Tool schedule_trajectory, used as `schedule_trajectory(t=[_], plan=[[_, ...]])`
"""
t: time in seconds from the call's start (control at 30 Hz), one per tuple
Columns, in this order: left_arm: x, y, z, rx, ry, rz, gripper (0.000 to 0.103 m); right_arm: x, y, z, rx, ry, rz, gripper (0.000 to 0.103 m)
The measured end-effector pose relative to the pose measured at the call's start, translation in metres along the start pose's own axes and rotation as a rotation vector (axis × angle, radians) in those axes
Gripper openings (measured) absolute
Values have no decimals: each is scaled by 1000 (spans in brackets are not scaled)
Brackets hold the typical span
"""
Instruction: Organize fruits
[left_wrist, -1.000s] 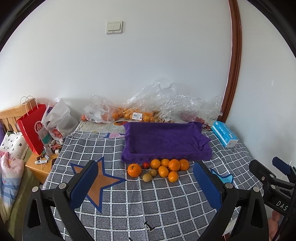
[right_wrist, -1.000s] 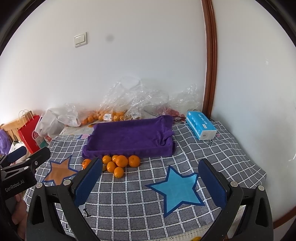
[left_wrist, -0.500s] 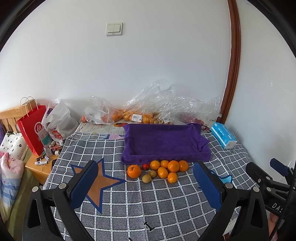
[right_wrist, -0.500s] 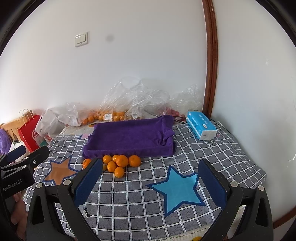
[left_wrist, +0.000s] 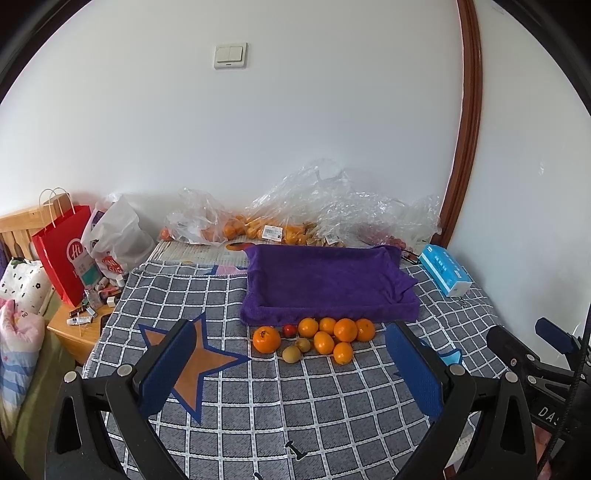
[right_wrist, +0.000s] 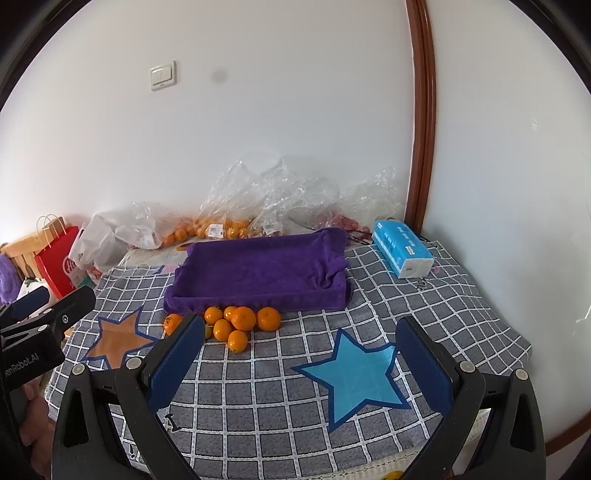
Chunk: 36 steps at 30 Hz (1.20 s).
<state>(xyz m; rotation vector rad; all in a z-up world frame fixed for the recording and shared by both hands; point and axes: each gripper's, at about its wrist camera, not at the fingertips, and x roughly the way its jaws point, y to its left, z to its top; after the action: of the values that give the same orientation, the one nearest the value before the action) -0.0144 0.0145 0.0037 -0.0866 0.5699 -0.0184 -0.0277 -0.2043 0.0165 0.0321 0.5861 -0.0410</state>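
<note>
Fruits (left_wrist: 317, 338) sit loose in a cluster on the grey checked cloth (left_wrist: 258, 406), touching or just beside the near wall of the purple tray (left_wrist: 325, 284): a big orange (left_wrist: 266, 339) at left, a small red fruit (left_wrist: 290, 329), two brownish-green ones (left_wrist: 291, 353), and a bunch of smaller oranges (left_wrist: 345, 329) at right. Tray is lined with purple towel, nothing in it; towel bunched at its right near corner. Behind the tray, clear plastic bags (left_wrist: 295, 218) against the wall hold more orange fruit, and something red at right, too small to tell. Blue tissue pack (left_wrist: 445, 269) lies right of the tray, apart from it. Red paper bag (left_wrist: 61, 254) and a white plastic bag (left_wrist: 114, 240) stand off the cloth's left edge. Left tongs (left_wrist: 291, 373) are wide apart, holding nothing, near the front edge, lined up with the cluster. Right tongs (right_wrist: 301, 363) are also wide apart and hold nothing, over the blue star (right_wrist: 354, 376). Open cloth between both tongs and the fruit, and right of the tray.
</note>
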Motion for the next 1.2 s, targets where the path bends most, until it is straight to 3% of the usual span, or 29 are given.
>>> schedule_trajectory(t=[0.6,1.0,1.2], plan=[[17,0,1,-13,22,-22,103,11,3,1,-24,7,-7,102],[70,8,-7,-5,101,-4,102,65,-7,-8,-2,85,-33,102],[101,22,-14,-13,157,22,102,99,-10,-16,7,108,2,102]])
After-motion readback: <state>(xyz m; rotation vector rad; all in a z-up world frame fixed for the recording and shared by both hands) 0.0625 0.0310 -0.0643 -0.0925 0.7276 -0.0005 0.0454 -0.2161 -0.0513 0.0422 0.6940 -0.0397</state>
